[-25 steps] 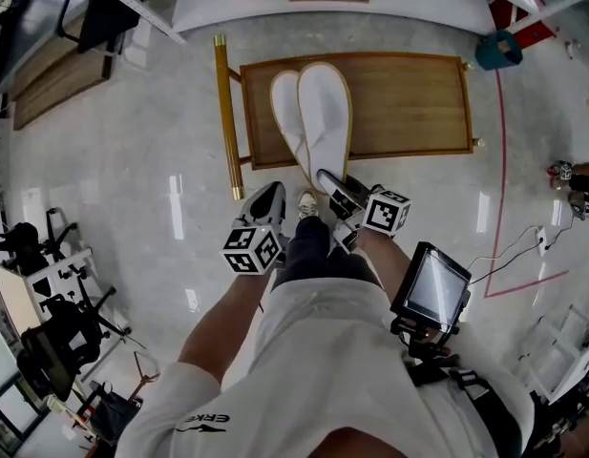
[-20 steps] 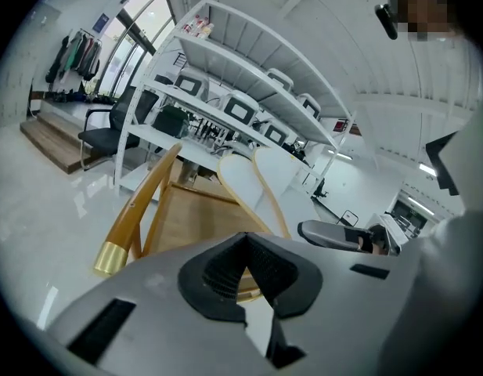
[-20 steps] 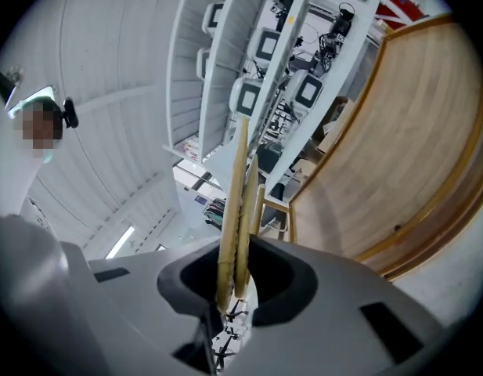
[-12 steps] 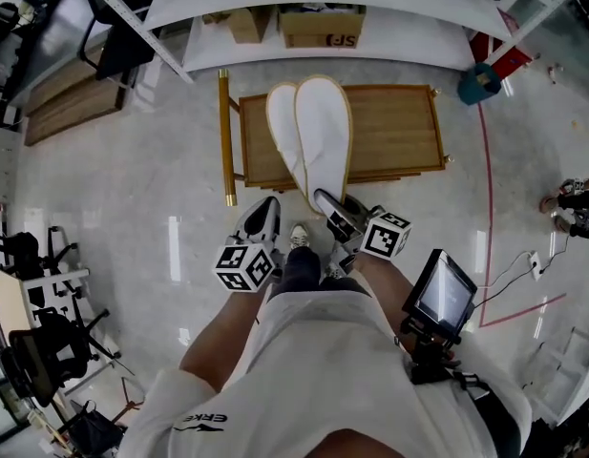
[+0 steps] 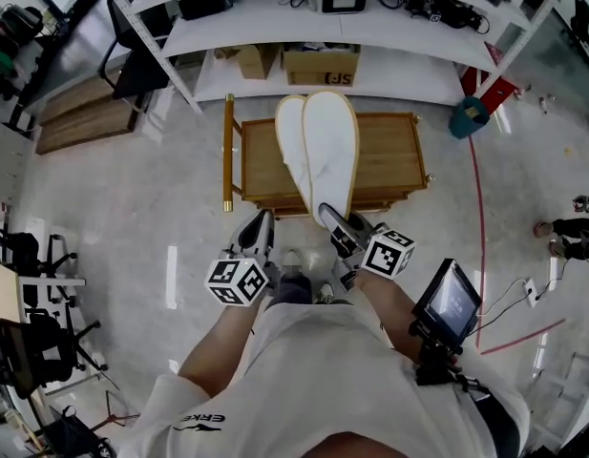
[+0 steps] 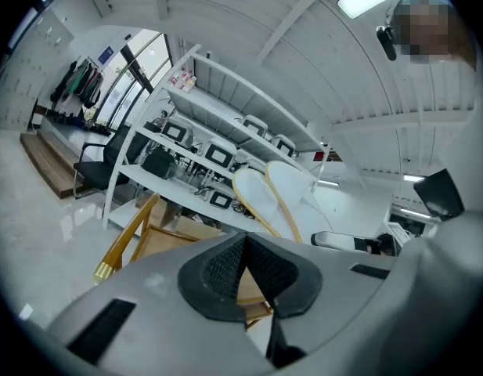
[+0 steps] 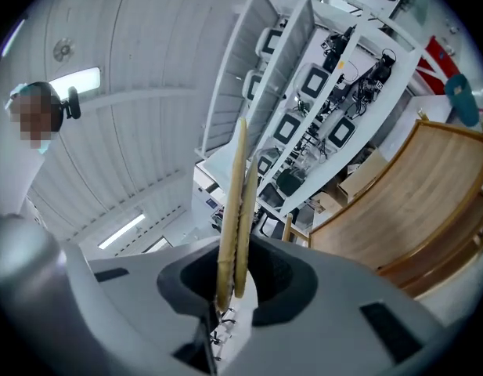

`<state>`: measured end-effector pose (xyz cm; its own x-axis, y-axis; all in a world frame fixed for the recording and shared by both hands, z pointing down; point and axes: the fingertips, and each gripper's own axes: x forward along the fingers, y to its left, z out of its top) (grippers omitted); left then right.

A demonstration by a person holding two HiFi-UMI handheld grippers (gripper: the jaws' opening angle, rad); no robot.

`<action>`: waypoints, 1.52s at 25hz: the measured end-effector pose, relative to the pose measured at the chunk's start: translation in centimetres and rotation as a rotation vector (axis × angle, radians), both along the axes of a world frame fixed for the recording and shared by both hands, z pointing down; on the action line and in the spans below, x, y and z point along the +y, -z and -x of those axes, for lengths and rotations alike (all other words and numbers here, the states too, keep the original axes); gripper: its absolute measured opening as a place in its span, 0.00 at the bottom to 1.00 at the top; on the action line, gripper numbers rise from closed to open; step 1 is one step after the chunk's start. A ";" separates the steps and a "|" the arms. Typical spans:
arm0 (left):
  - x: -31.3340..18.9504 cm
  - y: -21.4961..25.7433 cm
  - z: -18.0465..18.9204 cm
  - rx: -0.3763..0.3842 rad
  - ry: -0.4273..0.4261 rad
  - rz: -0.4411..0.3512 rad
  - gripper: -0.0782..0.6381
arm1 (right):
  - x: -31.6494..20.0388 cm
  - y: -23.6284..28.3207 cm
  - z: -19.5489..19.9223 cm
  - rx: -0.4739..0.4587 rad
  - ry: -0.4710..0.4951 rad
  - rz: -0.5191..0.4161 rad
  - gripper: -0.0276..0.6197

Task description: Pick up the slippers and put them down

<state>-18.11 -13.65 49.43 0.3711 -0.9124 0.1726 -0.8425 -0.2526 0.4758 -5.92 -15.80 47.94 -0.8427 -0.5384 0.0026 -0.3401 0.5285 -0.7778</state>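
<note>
A pair of white slippers with tan edges is held together by the heels, toes pointing away from me over the low wooden bench. My right gripper is shut on them. In the right gripper view the slippers show edge-on, rising from between the pads of the right gripper. My left gripper hovers just left of the heels, shut and holding nothing. In the left gripper view the left gripper has its pads meeting at the tips, with the slippers ahead to the right.
White shelving with monitors and cables runs along the far wall, with cardboard boxes under it. A teal bin stands right of the bench and an office chair far left. A tablet hangs at my right hip.
Both grippers have risen. The slippers have come up with the right gripper, still clamped, and now stand higher above the bench. The left gripper stays empty.
</note>
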 end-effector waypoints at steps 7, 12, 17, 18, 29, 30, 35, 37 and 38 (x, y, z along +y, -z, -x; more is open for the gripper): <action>2.4 2.7 -0.7 0.023 0.009 -0.060 0.11 | 2.3 2.3 -1.1 0.036 0.003 -0.038 0.15; 3.0 4.3 -0.7 0.046 -0.006 -0.087 0.11 | 3.2 3.5 -1.2 0.059 -0.003 -0.050 0.15; 3.4 5.8 0.1 0.059 -0.018 -0.098 0.12 | 3.9 4.9 -0.5 0.054 -0.017 -0.063 0.15; 3.5 5.9 0.4 0.061 -0.016 -0.101 0.12 | 4.1 5.0 -0.2 0.053 -0.017 -0.067 0.15; 5.4 5.5 1.8 0.062 -0.025 -0.093 0.11 | 6.1 4.8 1.2 0.055 -0.031 -0.067 0.15; 5.5 5.5 1.9 0.060 -0.025 -0.092 0.11 | 6.2 4.9 1.4 0.056 -0.032 -0.069 0.15; 6.3 5.0 2.5 0.054 -0.028 -0.084 0.11 | 7.1 4.7 2.2 0.061 -0.031 -0.066 0.15; 6.5 4.9 2.6 0.063 -0.026 -0.083 0.11 | 7.4 4.5 2.4 0.063 -0.031 -0.063 0.15; 6.6 4.9 2.6 0.066 -0.027 -0.084 0.12 | 7.5 4.5 2.4 0.063 -0.031 -0.063 0.15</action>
<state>-20.71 -7.05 44.58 0.4035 -0.9123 0.0705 -0.8025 -0.3157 0.5063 -8.34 -8.25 43.47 -0.8246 -0.5653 0.0206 -0.4048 0.5644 -0.7195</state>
